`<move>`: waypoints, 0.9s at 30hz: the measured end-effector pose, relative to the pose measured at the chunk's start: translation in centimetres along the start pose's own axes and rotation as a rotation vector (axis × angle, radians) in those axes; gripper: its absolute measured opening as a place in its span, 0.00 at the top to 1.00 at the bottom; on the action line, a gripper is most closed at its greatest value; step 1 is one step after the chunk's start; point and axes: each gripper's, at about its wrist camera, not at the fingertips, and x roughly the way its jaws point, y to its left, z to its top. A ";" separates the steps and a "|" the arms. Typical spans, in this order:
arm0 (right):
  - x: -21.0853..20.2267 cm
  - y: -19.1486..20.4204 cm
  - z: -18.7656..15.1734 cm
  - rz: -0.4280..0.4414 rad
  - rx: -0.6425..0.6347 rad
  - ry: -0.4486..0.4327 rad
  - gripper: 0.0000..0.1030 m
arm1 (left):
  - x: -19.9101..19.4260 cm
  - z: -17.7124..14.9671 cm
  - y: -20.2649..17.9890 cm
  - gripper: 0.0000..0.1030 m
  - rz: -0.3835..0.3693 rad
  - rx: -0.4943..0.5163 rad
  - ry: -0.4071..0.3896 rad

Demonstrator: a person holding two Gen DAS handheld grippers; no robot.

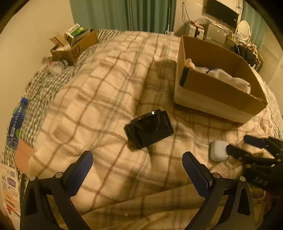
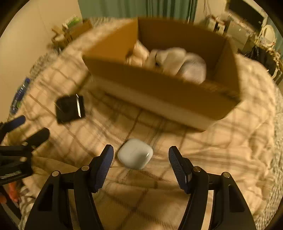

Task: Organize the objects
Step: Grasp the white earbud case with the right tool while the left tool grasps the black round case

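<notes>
A white earbud case (image 2: 135, 153) lies on the plaid blanket, just ahead of and between the open fingers of my right gripper (image 2: 141, 154); it also shows in the left wrist view (image 1: 218, 150). A black boxy object (image 1: 149, 128) lies on the blanket ahead of my open, empty left gripper (image 1: 138, 163); in the right wrist view it sits to the left (image 2: 69, 108). An open cardboard box (image 1: 219, 95) holding white cloth (image 2: 184, 63) stands beyond both. The right gripper shows at the right of the left wrist view (image 1: 254, 146).
A smaller cardboard box (image 1: 76, 46) with packets sits at the bed's far left corner. A blue water bottle (image 1: 16, 122) lies at the left edge. A dresser with a TV (image 1: 222, 12) and mirror stands beyond the bed.
</notes>
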 end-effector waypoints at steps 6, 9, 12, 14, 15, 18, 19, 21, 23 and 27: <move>4.5 0.4 -0.3 0.020 -0.013 0.111 0.37 | 1.8 0.2 -0.2 0.00 -0.015 0.005 0.029; 5.7 0.8 -0.4 -0.002 -0.040 0.137 0.37 | 2.9 0.2 -0.4 0.00 -0.019 0.003 0.056; 5.9 1.1 -0.4 -0.020 -0.061 0.130 0.44 | 3.6 0.4 -0.7 0.00 -0.023 0.010 0.068; 5.6 1.0 -0.5 -0.025 -0.064 0.113 0.44 | 3.8 0.8 -1.0 0.00 -0.022 0.016 0.065; 5.1 1.0 -0.6 -0.029 -0.063 0.091 0.44 | 3.9 1.1 -1.1 0.00 -0.023 0.016 0.060; 3.7 0.6 -0.7 -0.040 -0.050 0.031 0.44 | 4.4 2.0 -1.2 0.00 -0.037 -0.004 0.052; 3.2 0.4 -0.8 -0.039 -0.045 0.012 0.44 | 4.7 2.4 -1.2 0.00 -0.040 -0.022 0.052; 2.7 0.2 -0.8 -0.032 -0.039 -0.012 0.44 | 5.4 3.0 -1.1 0.00 -0.036 -0.063 0.047; 2.8 0.0 -0.9 -0.028 -0.038 -0.013 0.44 | 6.3 3.4 -1.0 0.00 -0.049 -0.101 0.050; 3.2 -0.3 -1.2 -0.009 -0.037 -0.008 0.44 | 8.0 3.5 -1.4 0.03 -0.028 -0.095 0.073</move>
